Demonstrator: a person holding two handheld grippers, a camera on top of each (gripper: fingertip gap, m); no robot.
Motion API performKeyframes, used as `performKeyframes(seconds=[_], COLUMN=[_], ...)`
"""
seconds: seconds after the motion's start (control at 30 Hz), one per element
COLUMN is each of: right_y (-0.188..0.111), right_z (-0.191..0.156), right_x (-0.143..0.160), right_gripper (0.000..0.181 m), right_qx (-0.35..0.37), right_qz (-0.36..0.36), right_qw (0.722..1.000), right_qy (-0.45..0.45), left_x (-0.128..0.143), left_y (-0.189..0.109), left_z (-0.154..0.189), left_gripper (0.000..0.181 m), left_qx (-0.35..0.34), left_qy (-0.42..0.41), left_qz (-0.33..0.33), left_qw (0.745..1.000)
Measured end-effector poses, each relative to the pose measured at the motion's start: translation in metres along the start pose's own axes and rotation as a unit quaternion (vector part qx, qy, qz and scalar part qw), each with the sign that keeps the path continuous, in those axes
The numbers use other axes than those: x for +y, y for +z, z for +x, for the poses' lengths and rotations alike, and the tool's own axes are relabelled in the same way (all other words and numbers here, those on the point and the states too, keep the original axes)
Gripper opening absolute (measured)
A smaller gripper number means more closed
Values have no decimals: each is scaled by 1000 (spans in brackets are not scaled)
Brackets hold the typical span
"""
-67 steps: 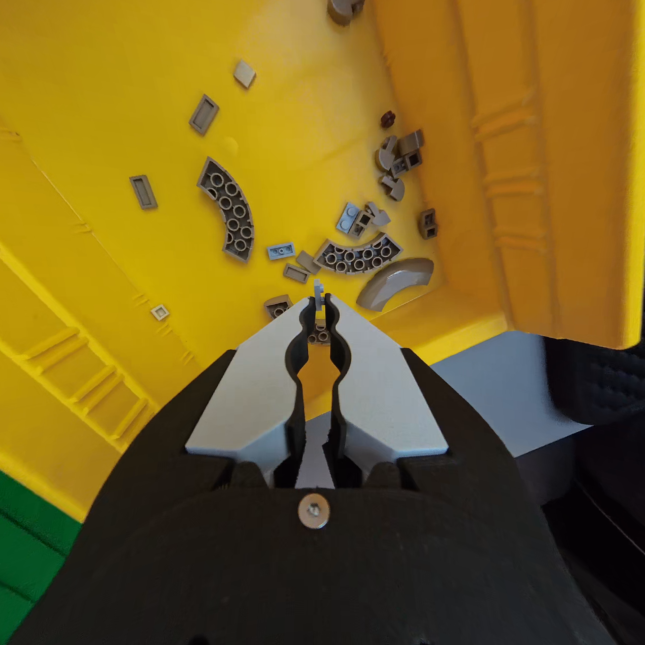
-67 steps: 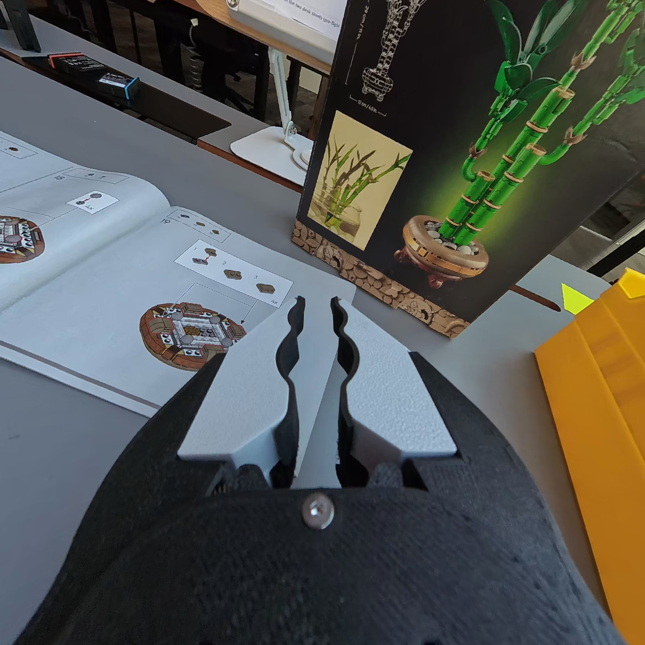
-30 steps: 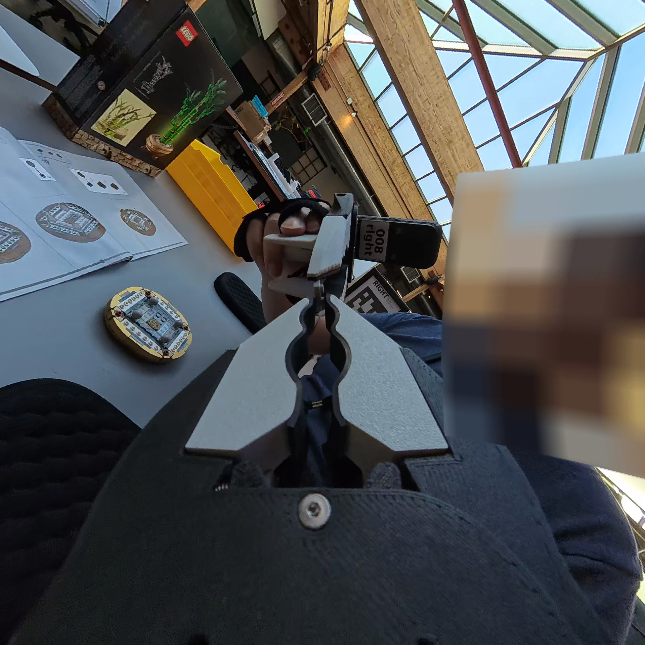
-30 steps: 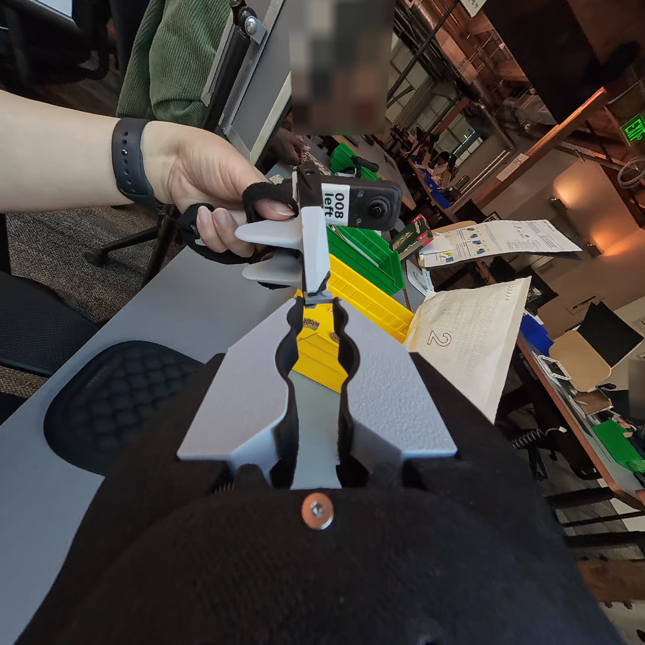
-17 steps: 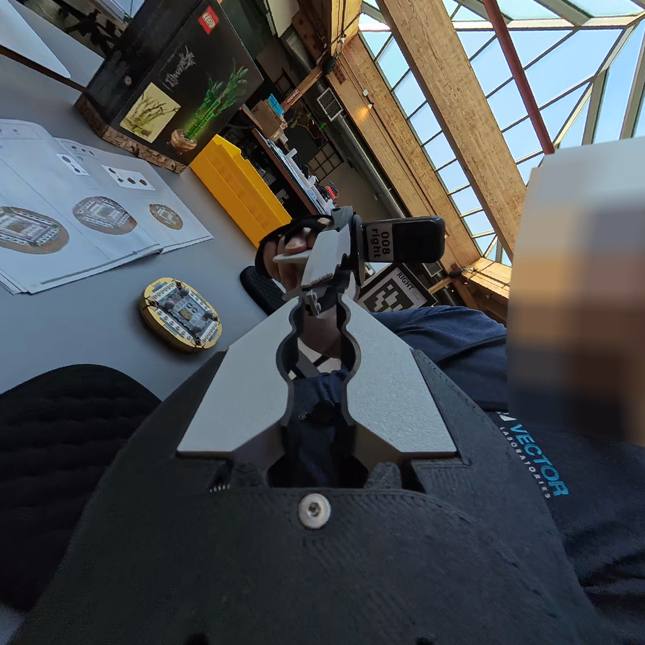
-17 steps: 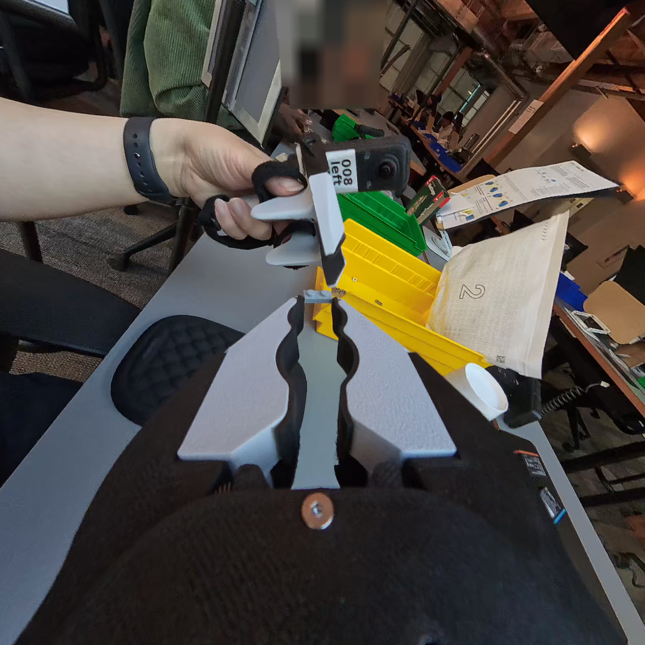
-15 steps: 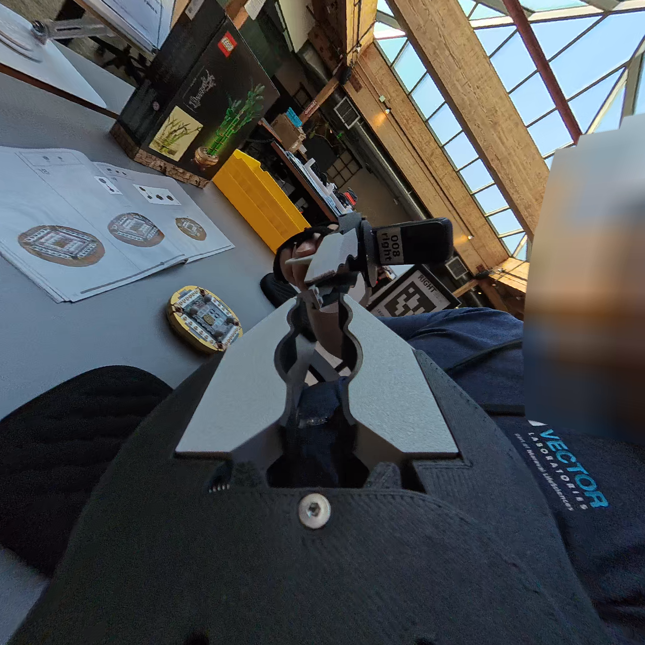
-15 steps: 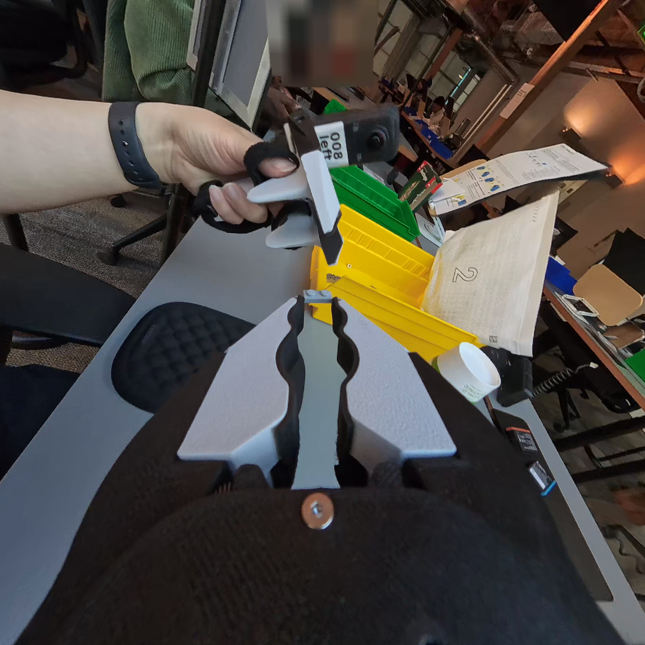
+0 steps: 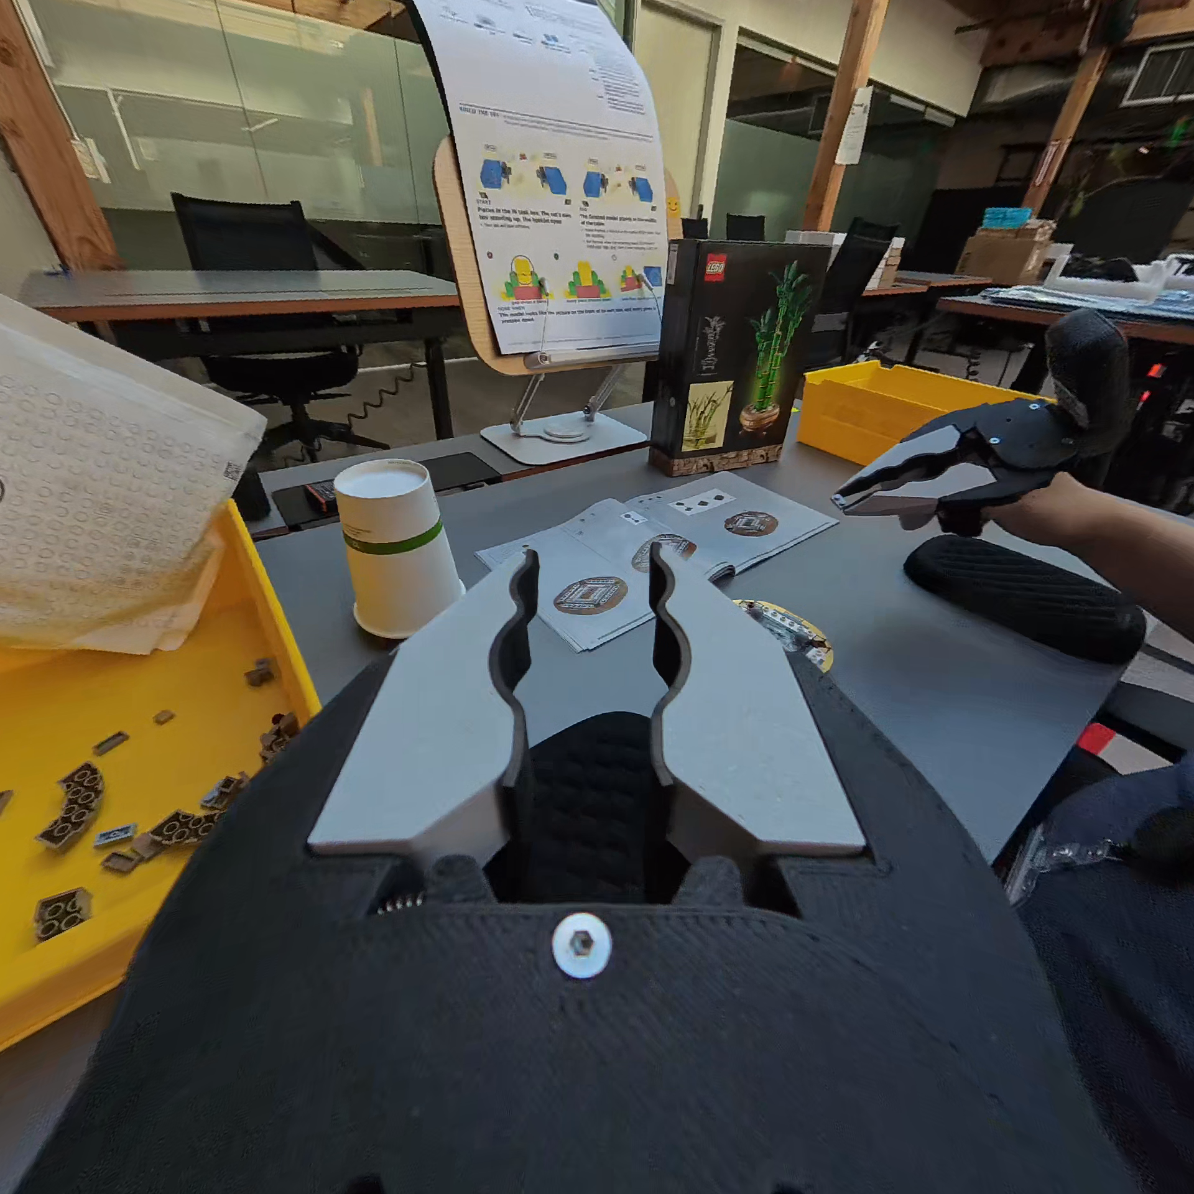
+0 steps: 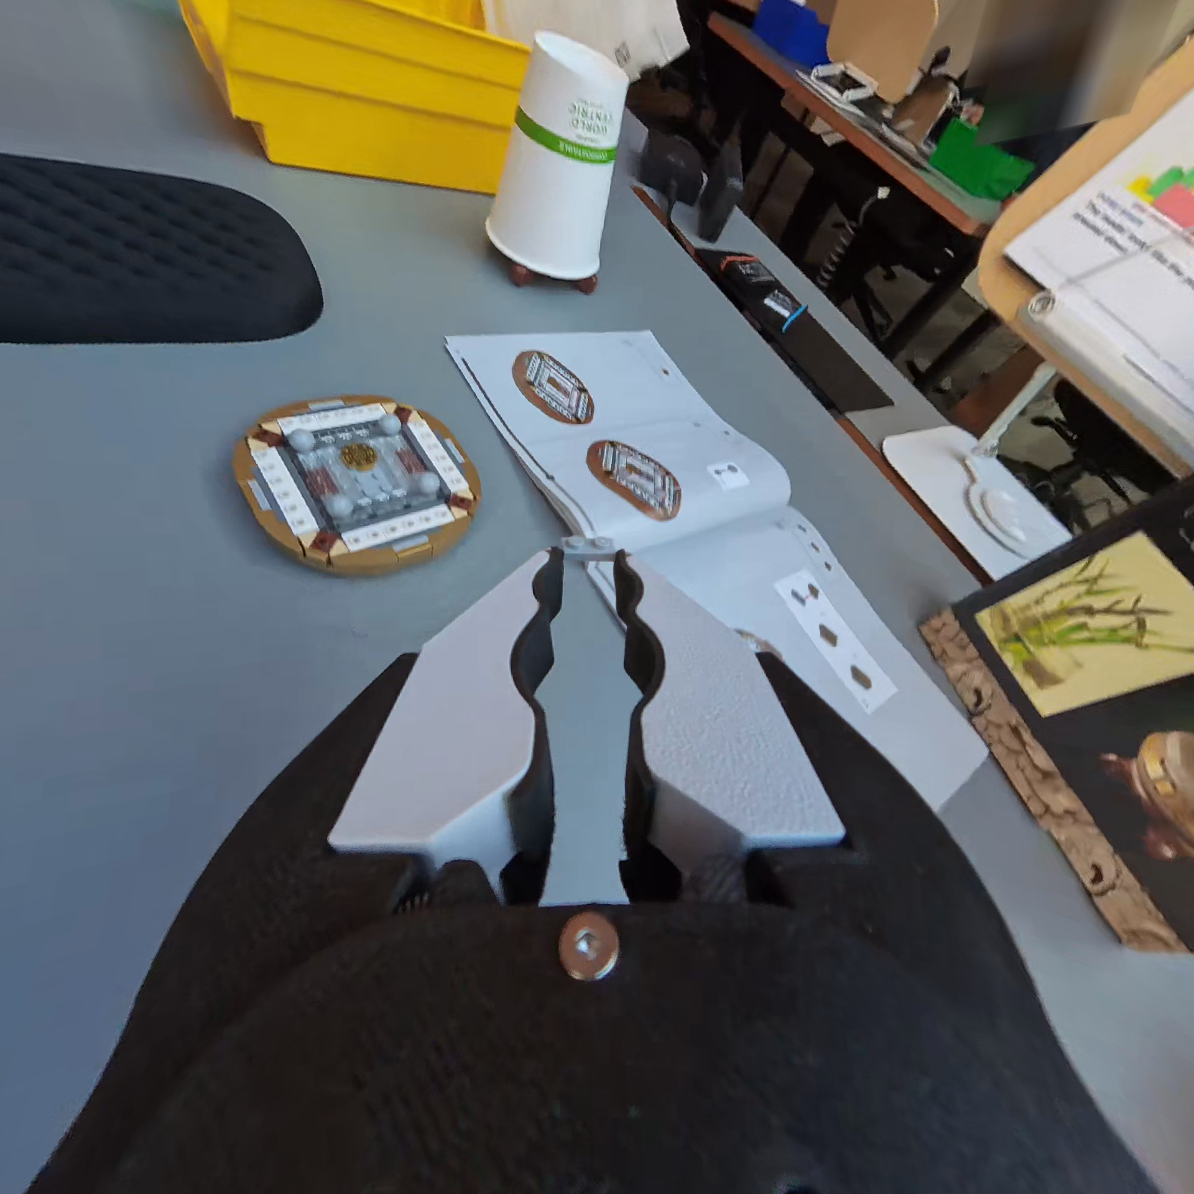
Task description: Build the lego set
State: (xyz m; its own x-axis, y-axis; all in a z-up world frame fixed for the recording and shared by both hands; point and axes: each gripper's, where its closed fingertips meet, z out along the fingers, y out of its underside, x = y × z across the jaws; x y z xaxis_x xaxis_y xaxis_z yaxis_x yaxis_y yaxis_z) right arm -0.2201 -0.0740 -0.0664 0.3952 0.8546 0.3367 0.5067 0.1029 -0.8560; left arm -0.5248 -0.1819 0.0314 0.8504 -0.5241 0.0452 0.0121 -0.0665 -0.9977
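Observation:
My right gripper point(image 10: 585, 557) is shut on a small light grey two-stud plate point(image 10: 588, 544), held flat across its tips above the open instruction booklet point(image 10: 652, 413). It also shows far right in the left wrist view point(image 9: 840, 501). The round tan-rimmed lego base point(image 10: 355, 481) lies on the grey table to the left of the tips. In the left wrist view the base point(image 9: 785, 630) is partly hidden behind my right finger. My left gripper point(image 9: 591, 555) is open and empty, above a black wrist rest. The yellow bin point(image 9: 271, 620) of loose brown and grey pieces point(image 9: 77, 804) sits to its left.
An upturned white paper cup point(image 10: 559, 168) stands beyond the base, near stacked yellow bins point(image 10: 375, 97). Black wrist rests point(image 10: 129, 252) point(image 9: 1021, 601) lie on the table. The lego box point(image 10: 1085, 711) stands at the right. A paper bag point(image 9: 97, 478) leans over the parts bin. The left gripper's tips are roughly 35 cm from the right gripper's.
My left gripper lifted the grey plate from the bin and passed it in mid-air to my right gripper, then opened. Both grippers have swung back toward the table.

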Motion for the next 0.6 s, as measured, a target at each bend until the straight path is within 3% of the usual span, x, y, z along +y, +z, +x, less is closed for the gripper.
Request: performKeyframes(seconds=[0.2, 0.4, 0.6], right_y=[-21, -11, -1], right_z=[-11, -21, -21], right_x=[34, 45, 53], right_gripper=[15, 15, 15], right_qx=[-5, -27, -24], right_qz=[-15, -29, -50], right_qw=[999, 999, 998], right_qy=[31, 28, 3], left_x=[10, 0, 12], left_y=[17, 32, 33], left_z=[7, 18, 19], left_gripper=[43, 44, 43], left_qx=[-6, 18, 15], left_qy=[12, 11, 11], left_qz=[-24, -29, -60], left_qw=[1000, 999, 998])
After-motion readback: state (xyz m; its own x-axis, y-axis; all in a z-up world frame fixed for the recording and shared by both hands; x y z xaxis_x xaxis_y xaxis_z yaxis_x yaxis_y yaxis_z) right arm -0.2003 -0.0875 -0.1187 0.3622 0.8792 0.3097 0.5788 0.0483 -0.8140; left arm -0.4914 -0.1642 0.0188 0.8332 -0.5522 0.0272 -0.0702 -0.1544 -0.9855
